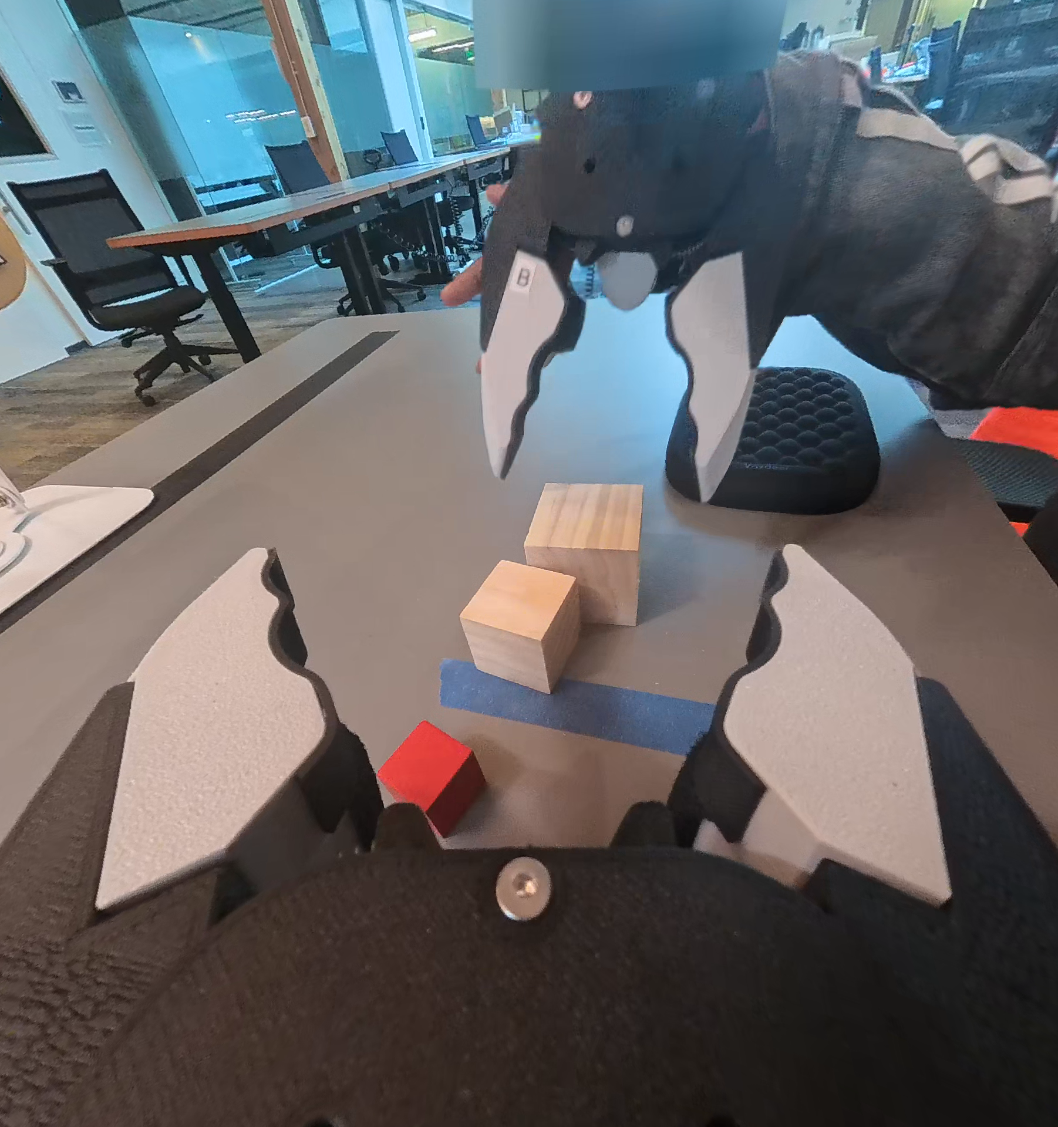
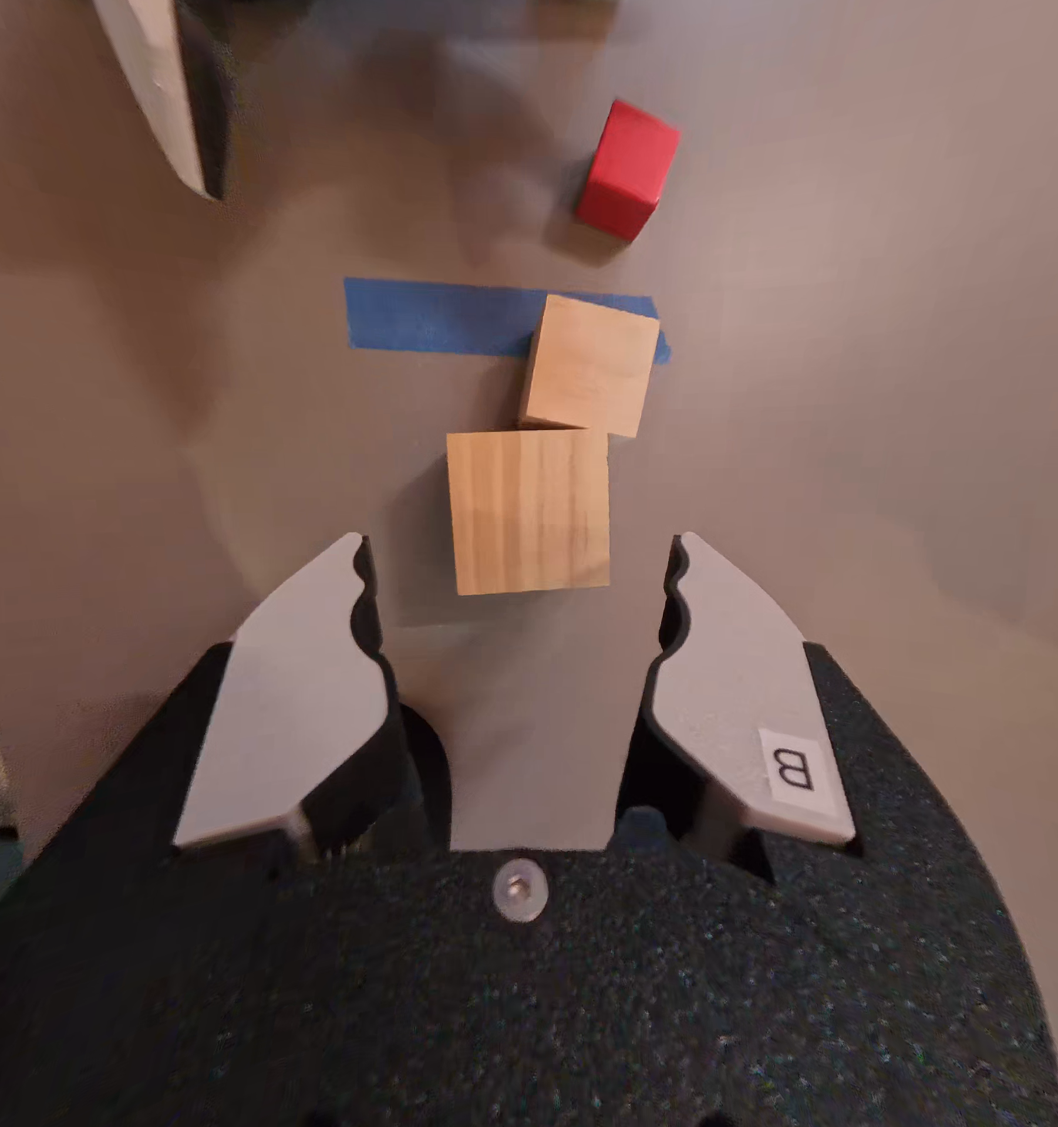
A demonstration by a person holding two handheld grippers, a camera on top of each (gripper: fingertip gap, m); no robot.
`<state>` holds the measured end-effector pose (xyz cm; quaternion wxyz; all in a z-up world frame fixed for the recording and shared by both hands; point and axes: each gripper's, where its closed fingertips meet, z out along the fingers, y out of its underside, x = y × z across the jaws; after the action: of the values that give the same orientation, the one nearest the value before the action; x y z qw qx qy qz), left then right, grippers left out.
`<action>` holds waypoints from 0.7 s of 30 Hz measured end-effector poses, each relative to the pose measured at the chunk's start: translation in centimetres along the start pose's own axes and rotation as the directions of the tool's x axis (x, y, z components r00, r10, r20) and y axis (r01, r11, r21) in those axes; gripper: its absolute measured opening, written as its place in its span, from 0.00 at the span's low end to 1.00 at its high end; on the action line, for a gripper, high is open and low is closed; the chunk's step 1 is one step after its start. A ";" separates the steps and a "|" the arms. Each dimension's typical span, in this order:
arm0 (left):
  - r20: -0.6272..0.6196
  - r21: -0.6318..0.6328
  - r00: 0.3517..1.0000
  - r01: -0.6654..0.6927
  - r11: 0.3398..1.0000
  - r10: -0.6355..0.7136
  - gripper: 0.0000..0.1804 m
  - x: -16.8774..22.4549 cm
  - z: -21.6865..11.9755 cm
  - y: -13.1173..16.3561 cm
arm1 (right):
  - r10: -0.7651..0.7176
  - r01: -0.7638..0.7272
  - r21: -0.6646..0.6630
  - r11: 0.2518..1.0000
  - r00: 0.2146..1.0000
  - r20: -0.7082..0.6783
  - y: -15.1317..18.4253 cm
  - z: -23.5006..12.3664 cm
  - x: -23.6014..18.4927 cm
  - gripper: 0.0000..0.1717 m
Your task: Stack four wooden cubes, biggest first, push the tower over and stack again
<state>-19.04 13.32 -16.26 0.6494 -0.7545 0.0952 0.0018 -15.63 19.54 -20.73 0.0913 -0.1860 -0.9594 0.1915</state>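
Open grey tabletop (image 2: 880, 427) surrounds the largest wooden cube (image 2: 529, 512) as the right gripper (image 2: 517, 543) hovers above, jaws spread empty; the left gripper (image 1: 523, 555) gapes wide nearby.

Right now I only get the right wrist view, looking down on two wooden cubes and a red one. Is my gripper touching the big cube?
Observer: No. The left wrist view shows the right gripper open, its tips apparently above the big cube, clear of it.
Operator: Is anything lying outside my picture?
Observer: Yes, a black textured pad lies on the table behind that cube.
Operator: Anything else?
Observer: A flat white base sits at the table's left side.
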 end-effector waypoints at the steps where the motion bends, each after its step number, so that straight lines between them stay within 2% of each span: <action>1: 0.000 0.000 1.000 0.000 1.000 0.000 0.78 0.0 0.0 0.0 | -0.010 0.011 -0.029 1.000 1.000 0.014 0.1 0.5 0.1 0.52; 8: -0.002 0.002 1.000 -0.002 1.000 0.002 0.78 0.0 0.0 -0.1 | -0.042 0.060 -0.185 0.981 0.994 0.102 0.9 3.7 -0.1 0.46; 10: -0.004 -0.002 1.000 -0.006 1.000 0.006 0.78 0.1 0.0 -0.1 | -0.034 0.052 -0.197 0.979 0.995 0.091 1.1 4.3 0.0 0.39; 12: -0.005 -0.004 1.000 -0.008 1.000 0.008 0.78 0.2 0.0 0.0 | 0.000 0.014 -0.158 0.987 0.997 0.083 0.8 4.4 0.1 0.38; 15: 0.001 0.001 1.000 -0.013 1.000 0.013 0.78 0.1 0.0 -0.2 | 0.103 -0.103 0.000 0.995 0.989 0.108 0.1 3.8 -0.1 0.37; 17: 0.023 0.014 0.999 -0.028 0.999 0.028 0.78 -0.1 -0.1 -0.6 | 0.230 -0.256 0.190 0.948 0.962 0.150 -1.0 2.3 0.2 0.37; 19: 0.045 0.055 0.998 -0.053 0.997 0.051 0.78 -0.2 -0.2 -1.4 | 0.347 -0.414 0.388 0.823 0.908 0.234 -2.1 0.0 0.8 0.37; 21: 0.073 0.098 0.995 -0.081 0.992 0.074 0.78 -0.3 -0.2 -2.3 | 0.383 -0.504 0.541 0.673 0.863 0.328 -3.0 -2.5 1.1 0.36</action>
<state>-19.02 13.47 -13.96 0.6889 -0.7160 0.1016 0.0485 -16.96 18.25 -17.16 0.0063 -0.3558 -0.7744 0.5232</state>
